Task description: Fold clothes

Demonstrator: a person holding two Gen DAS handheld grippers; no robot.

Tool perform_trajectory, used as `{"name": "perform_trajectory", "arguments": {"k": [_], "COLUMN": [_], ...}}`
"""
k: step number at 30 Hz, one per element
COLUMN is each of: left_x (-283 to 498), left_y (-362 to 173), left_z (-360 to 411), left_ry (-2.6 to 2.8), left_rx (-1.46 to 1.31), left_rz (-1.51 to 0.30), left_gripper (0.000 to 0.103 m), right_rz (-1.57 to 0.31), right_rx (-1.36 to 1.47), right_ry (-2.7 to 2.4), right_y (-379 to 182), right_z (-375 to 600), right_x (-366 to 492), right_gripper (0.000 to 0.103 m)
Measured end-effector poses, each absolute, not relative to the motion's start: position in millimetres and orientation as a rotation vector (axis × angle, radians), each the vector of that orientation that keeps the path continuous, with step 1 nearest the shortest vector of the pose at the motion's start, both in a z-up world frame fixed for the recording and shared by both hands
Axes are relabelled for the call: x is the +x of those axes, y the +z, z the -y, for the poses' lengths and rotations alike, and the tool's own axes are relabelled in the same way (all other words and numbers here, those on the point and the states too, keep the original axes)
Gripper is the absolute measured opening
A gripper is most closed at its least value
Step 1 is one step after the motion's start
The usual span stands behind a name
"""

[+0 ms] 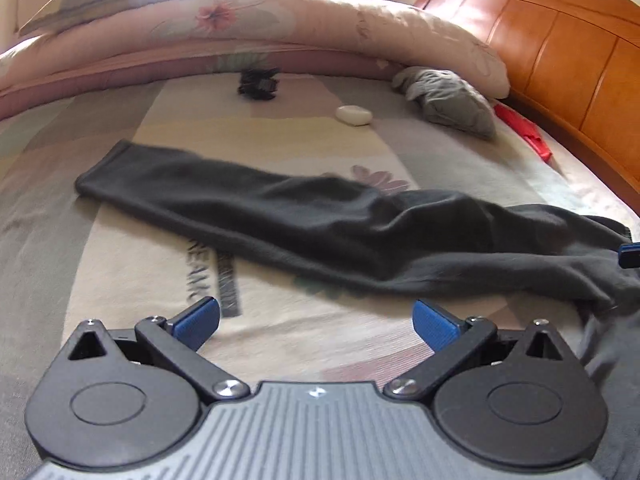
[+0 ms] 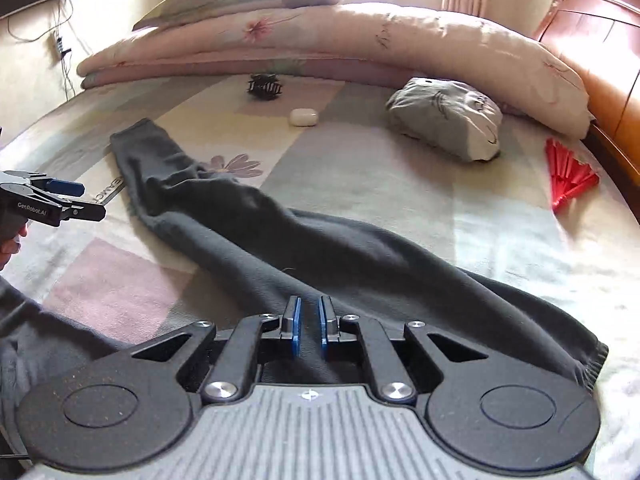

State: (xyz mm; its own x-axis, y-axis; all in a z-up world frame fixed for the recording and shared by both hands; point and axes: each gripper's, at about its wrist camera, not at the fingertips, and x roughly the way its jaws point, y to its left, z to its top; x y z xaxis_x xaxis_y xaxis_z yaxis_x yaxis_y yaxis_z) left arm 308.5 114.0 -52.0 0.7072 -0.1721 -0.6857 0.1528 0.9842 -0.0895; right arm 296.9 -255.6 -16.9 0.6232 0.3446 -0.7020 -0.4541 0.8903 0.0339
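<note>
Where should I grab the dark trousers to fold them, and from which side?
Take the dark trousers at the ribbed waistband, coming in from the near right: it is the thickest edge, lies flat, nothing crowds it. The far cuff stays as the fold target.

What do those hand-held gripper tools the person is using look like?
Each hand-held gripper has a grey ribbed body flanked by two round black discs, from which black linkage arms with silver screws reach forward to two fingers faced with blue ridged pads. White lettering reading GenRobot.AI marks the side of the left hand-held gripper. The person's dark grey sleeve shows beside it.
</note>
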Motion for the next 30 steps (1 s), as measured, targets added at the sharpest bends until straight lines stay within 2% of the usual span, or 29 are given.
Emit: {"name": "perform_trajectory", "arguments": {"k": [6,13,17,19,23,25,30], "left_x": [332,359,372,368,344,342,340], "left_y": [-29,-48,-79,-94,-96,-96,-95], "left_z": [-21,58,73,73,66,63,62], "left_ry": [-0.297,-0.382,-0.357,-0.333,-0.333,-0.332,-0.324], "left_rx": [0.064,0.092,0.058,0.046,0.024,0.006,0.001], "left_rz": [-0.766,-0.741,-0.860,-0.900,-0.857,-0.861,-0.864], "left_gripper": [0.102,0.102,0.102,0.102,0.102,0.102,0.102], "right_rz": [-0.728,-0.756,-0.740,-0.717,-0.685,-0.693,-0.773], "right_rx": [-0.123,-0.074,-0.095,-0.128,-0.194,-0.222,-0.258], "right_ry": [0.456,0.380,0.370,0.375,0.402,0.419,0.452], "right_y": [-17,-28,-25,-21,-18,-22,-49], "right_z": [298,358,372,373,363,356,334], "right_x": [284,285,298,312,358,386,451], "right_gripper": [0.015,0.017,0.017,0.021,0.030,0.039,0.041]}}
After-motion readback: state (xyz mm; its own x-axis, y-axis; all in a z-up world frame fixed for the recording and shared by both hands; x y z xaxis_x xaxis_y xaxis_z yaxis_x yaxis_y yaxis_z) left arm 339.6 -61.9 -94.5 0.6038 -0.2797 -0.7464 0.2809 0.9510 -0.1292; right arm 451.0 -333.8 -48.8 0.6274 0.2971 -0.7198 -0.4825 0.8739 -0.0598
